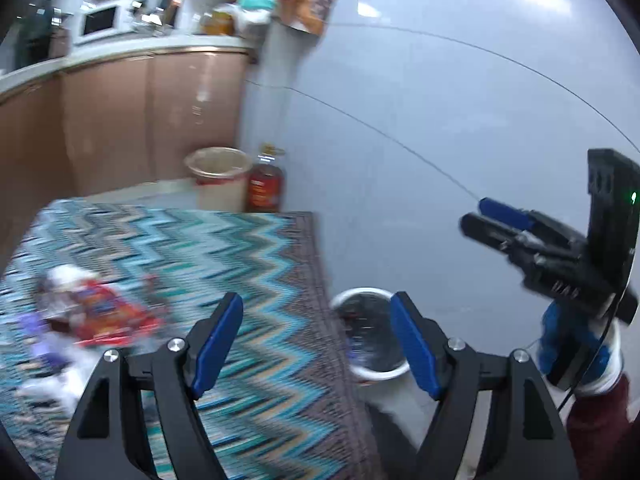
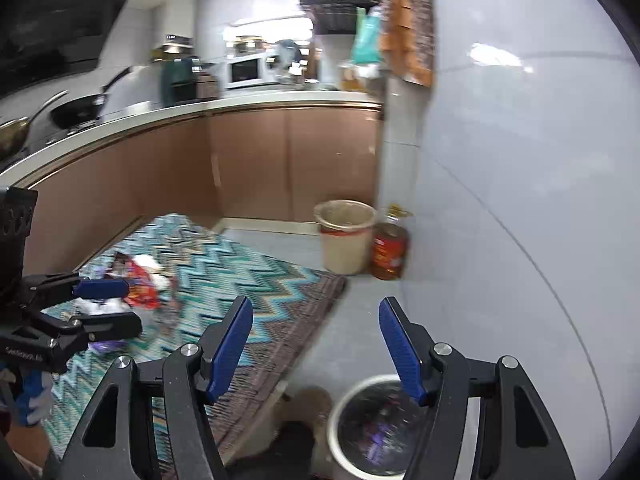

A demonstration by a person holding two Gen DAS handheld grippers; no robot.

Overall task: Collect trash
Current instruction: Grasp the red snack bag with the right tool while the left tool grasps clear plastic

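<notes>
Woven zigzag rug, glossy wall tiles, crinkly shiny wrappers, plastic bin

We see a rug on the floor, running along the front of the cabinets. Trash lies on the rug toward its left side. Off the rug's right edge, near us, a bin stands on the floor with scraps inside it. Farther back, past the rug's far end, a bucket stands against the cabinets, and a bottle sits just to its right, beside the wall. A counter tops the cabinets, with a microwave at its back and pans to its left.
</notes>
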